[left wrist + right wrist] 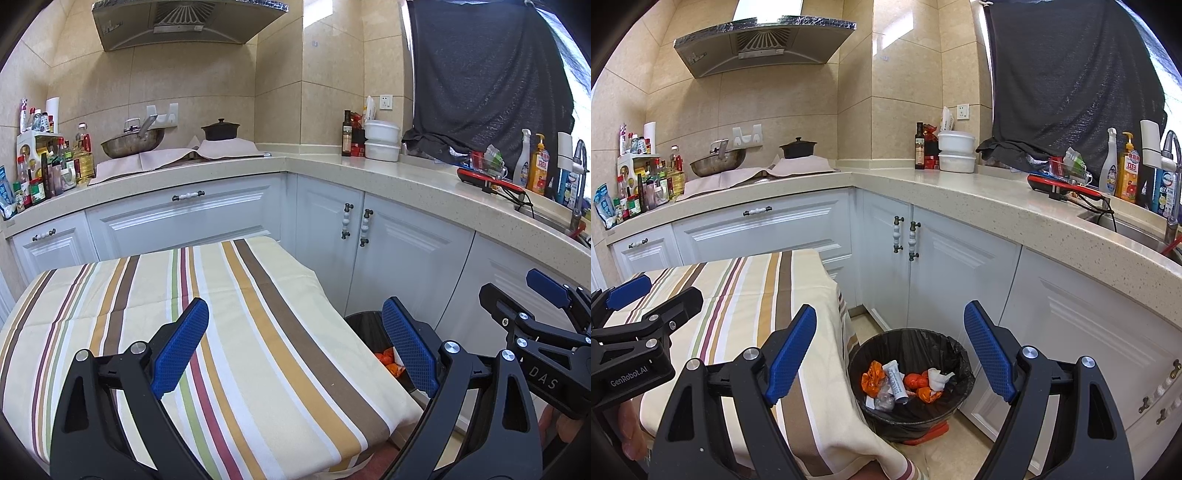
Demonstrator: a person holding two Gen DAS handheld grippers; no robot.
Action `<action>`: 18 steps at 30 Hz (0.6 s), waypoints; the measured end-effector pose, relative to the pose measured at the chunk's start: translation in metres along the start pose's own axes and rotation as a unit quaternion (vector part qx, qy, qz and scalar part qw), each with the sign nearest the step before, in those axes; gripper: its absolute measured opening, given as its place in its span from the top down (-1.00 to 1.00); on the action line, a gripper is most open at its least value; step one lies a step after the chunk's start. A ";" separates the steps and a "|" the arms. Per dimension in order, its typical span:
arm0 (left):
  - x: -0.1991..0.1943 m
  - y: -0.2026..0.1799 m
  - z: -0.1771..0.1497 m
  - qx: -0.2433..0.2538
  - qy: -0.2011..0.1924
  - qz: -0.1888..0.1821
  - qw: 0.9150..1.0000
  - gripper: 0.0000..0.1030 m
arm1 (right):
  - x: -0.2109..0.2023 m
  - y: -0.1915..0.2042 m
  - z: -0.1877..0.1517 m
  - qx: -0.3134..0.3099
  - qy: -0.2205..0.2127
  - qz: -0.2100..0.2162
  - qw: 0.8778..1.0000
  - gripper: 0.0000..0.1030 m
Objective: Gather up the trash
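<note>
Since the trash (orange wrappers, a white tube, crumpled paper) already lies in the black-lined bin on the floor beside the striped tabletop, the collecting looks done. The bin sits below and ahead of the right tongs, nearer them than the left tongs. Both gape wide, holding nothing. The left view shows only the bin's edge.

"GenRobot.AI" marks the left hand-held gripper; "DAS" the right hand-held gripper
</note>
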State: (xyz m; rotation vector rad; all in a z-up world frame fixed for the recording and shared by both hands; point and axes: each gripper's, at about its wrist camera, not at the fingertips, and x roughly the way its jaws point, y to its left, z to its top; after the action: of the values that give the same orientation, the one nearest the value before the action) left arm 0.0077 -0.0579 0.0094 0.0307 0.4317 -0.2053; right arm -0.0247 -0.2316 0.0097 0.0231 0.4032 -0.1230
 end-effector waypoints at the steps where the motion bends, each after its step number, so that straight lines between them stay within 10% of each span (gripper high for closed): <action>1: 0.000 0.000 0.000 0.000 0.000 0.000 1.000 -0.80 | 0.000 0.000 0.000 0.000 0.000 0.000 1.000 -0.55; 18: -0.004 -0.001 -0.002 0.004 -0.002 0.003 1.000 -0.89 | 0.000 -0.001 0.000 0.000 0.000 0.000 1.000 -0.55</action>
State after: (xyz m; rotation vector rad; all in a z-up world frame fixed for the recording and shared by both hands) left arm 0.0030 -0.0582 0.0096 0.0391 0.4260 -0.2005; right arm -0.0244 -0.2326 0.0096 0.0224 0.4032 -0.1222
